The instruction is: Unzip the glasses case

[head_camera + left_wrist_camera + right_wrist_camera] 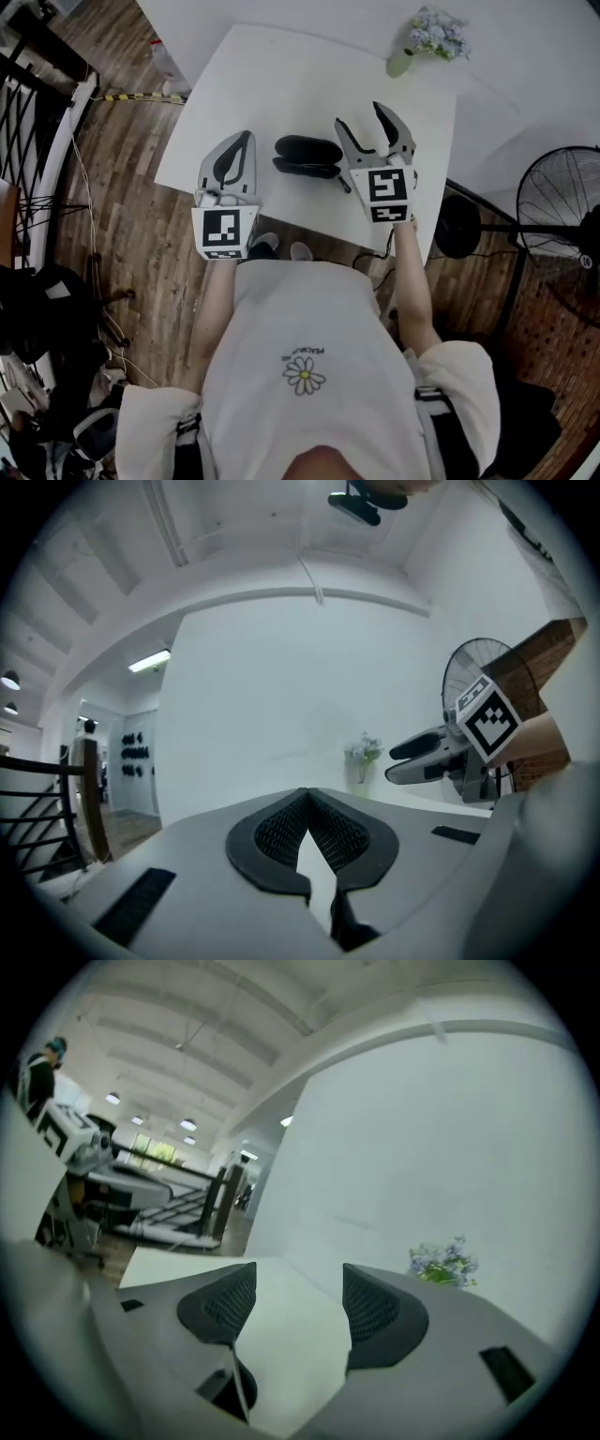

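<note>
A black glasses case (307, 157) lies on the white table (272, 84) near its front edge; in the head view its lid looks parted from the base. My left gripper (240, 142) is to the left of the case, jaws shut with nothing between them; the left gripper view shows the tips (307, 795) meeting. To the case's right, my right gripper (361, 117) stands open and empty, its pads (384, 1309) wide apart. Neither gripper touches the case. The case does not show in either gripper view.
A small pot of pale flowers (427, 39) stands at the table's far right corner, also seen as flowers (442, 1265). A standing fan (562, 225) is on the wooden floor to the right. Black railing (28, 103) runs along the left.
</note>
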Demonstrator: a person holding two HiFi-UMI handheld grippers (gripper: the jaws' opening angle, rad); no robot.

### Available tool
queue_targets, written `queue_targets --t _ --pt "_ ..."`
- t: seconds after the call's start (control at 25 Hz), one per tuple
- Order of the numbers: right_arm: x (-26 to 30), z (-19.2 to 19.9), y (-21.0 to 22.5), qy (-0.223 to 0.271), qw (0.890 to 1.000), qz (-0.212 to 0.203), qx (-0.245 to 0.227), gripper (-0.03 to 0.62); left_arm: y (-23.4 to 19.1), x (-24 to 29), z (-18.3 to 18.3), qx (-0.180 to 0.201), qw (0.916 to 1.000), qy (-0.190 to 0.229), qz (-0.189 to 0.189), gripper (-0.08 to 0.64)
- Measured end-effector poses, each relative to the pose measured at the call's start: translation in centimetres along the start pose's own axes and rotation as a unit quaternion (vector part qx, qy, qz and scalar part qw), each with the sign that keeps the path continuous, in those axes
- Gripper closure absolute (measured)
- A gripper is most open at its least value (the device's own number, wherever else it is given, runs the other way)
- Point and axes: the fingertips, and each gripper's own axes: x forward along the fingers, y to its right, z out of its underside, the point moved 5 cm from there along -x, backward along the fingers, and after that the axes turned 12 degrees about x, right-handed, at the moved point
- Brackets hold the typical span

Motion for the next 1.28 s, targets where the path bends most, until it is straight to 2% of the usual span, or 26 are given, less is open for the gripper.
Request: queue_targets --t 0.12,0.2,0.48,0.64,0.84,1.28 --pt "-2.0 -3.3 1.1 0.063 0.994 0.042 0.08 0.324 -1.0 2.4 -3.4 -0.011 0.9982 0.053 0.026 0.547" --pt "-3.4 -4.5 1.4 0.089 0.988 0.074 0.107 0.328 -1.5 3.7 -5.2 -0.015 0.9954 0.081 0.048 0.546" --pt "-8.4 -6.4 0.8 0.158 0.959 0.179 0.151 0.574 -3.3 5.7 -8.6 -0.023 0.9835 0.151 0.097 0.546" --pt "-9.5 -5.5 -0.3 0.14 0.952 0.23 0.145 0.584 -3.8 6.1 -8.5 -0.021 0.9788 0.166 0.118 0.546" --pt "-9.5 -4.4 -1.7 0.103 0.952 0.248 0.146 0.584 -4.0 6.2 -8.0 -0.031 0.9764 0.167 0.133 0.546" --pt "-9.5 -4.7 -2.8 0.093 0.956 0.246 0.133 0.584 -4.2 5.5 -7.4 -0.03 0.9768 0.165 0.133 0.546"
